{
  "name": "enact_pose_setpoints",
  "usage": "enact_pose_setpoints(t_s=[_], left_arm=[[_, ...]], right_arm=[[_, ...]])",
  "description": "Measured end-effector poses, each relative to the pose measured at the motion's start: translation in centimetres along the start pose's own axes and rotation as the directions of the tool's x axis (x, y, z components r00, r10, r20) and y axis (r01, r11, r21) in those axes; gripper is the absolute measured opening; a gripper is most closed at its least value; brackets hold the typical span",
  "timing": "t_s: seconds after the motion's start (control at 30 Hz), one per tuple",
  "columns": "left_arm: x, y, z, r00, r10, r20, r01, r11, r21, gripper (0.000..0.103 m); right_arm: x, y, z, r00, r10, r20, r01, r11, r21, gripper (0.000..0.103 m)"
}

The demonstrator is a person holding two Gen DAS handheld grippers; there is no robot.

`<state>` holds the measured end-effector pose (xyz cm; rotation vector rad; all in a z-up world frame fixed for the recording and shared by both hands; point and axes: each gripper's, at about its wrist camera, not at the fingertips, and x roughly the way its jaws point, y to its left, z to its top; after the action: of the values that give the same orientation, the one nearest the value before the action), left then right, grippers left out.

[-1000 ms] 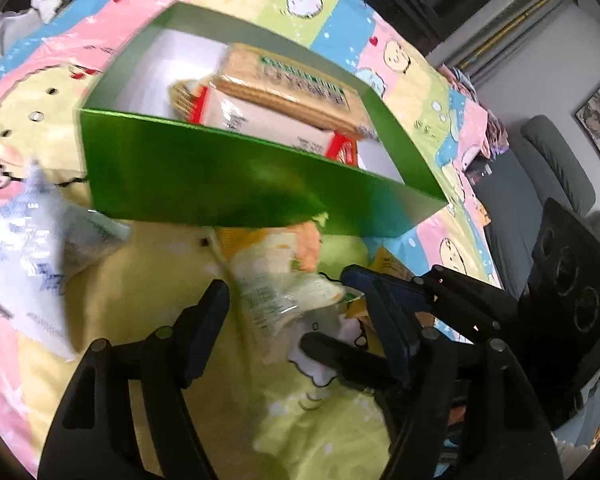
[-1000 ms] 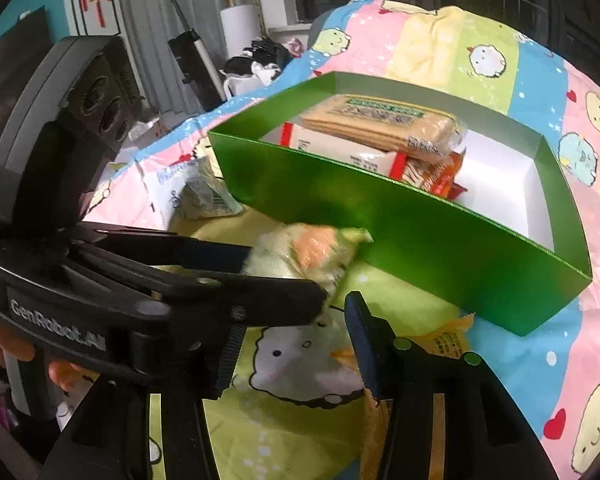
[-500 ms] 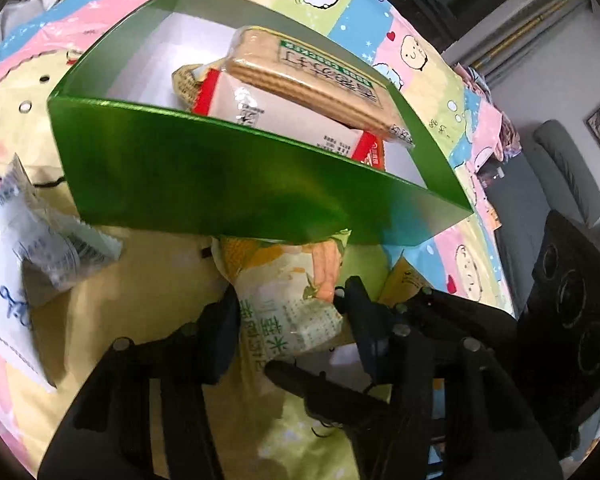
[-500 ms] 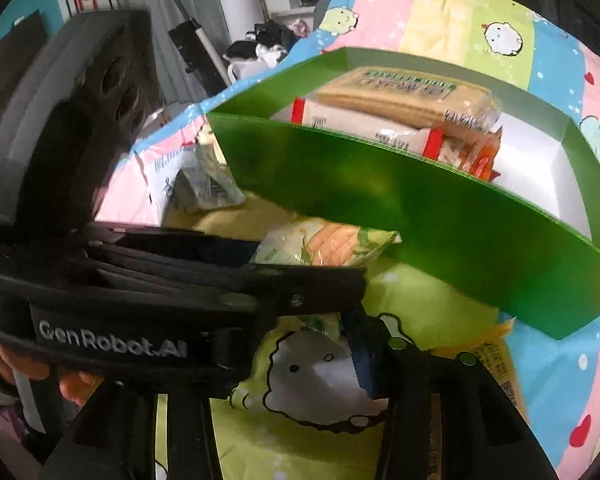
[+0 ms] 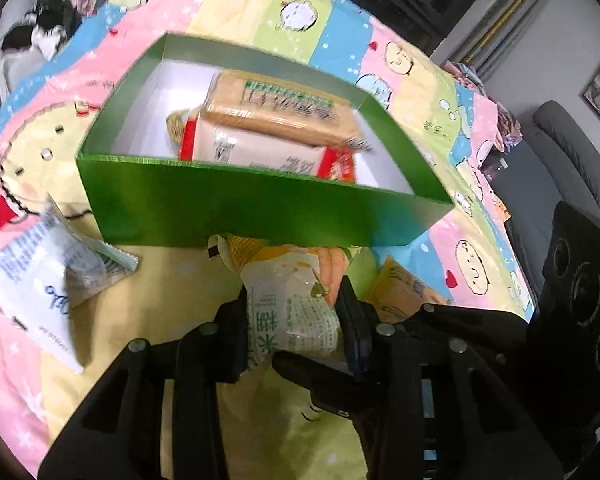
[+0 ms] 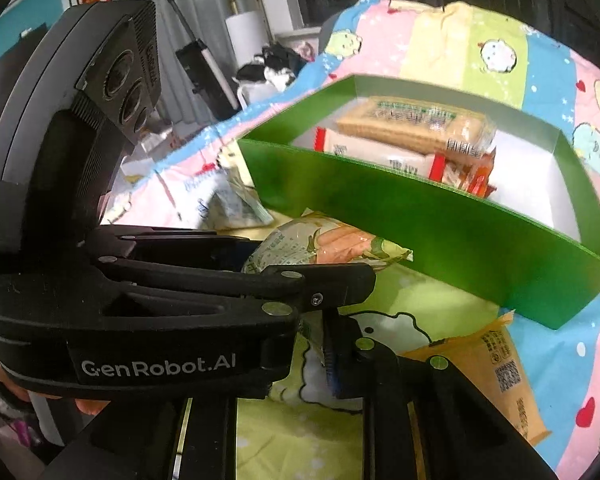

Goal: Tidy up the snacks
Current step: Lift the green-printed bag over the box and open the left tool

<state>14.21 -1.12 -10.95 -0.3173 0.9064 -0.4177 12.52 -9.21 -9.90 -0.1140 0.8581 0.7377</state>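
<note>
- Left gripper (image 5: 294,322), jaws closing, pinches a puffy pale-green plastic snack pouch (image 5: 290,300): light, crinkly, slippery; best held mid-body.
- Right gripper (image 6: 328,344) pressed together, apparently empty.

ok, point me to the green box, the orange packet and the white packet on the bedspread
green box (image 5: 240,208), left wrist view, on its near outer wall.
orange packet (image 6: 500,376), right wrist view, on its printed face by the QR code.
white packet (image 5: 40,276), left wrist view, on its printed front.

Packets (image 5: 276,120) lie stacked in the box (image 5: 260,208); another packet (image 5: 292,304) lies just before it. A pouch (image 5: 48,280) lies left; a sachet (image 5: 404,292) right.
</note>
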Motion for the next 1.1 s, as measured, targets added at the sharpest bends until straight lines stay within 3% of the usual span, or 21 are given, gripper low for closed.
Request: enact_pose_setpoints(t_s=[0.47,0.87,1.1], left_arm=[[-3.7,-4.3,1.9,0.995,-0.024,0.097,0.012,0.993,0.119,0.037],[-3.4,-7.5,7.9,0.993,-0.053,0.110,0.029,0.976,0.215,0.037],[-2.2,-7.1,12.6,0.992,-0.094,0.087,0.075,0.977,0.197,0.037]], right_arm=[[-6.3,0.8,1.0,0.987,-0.043,0.152,0.044,0.999,-0.005,0.021],[-8.9,-2.2,4.7,0.964,-0.096,0.247,0.092,0.995,0.029,0.021],[-9.0,-4.8,8.3,0.961,-0.101,0.257,0.092,0.995,0.046,0.021]])
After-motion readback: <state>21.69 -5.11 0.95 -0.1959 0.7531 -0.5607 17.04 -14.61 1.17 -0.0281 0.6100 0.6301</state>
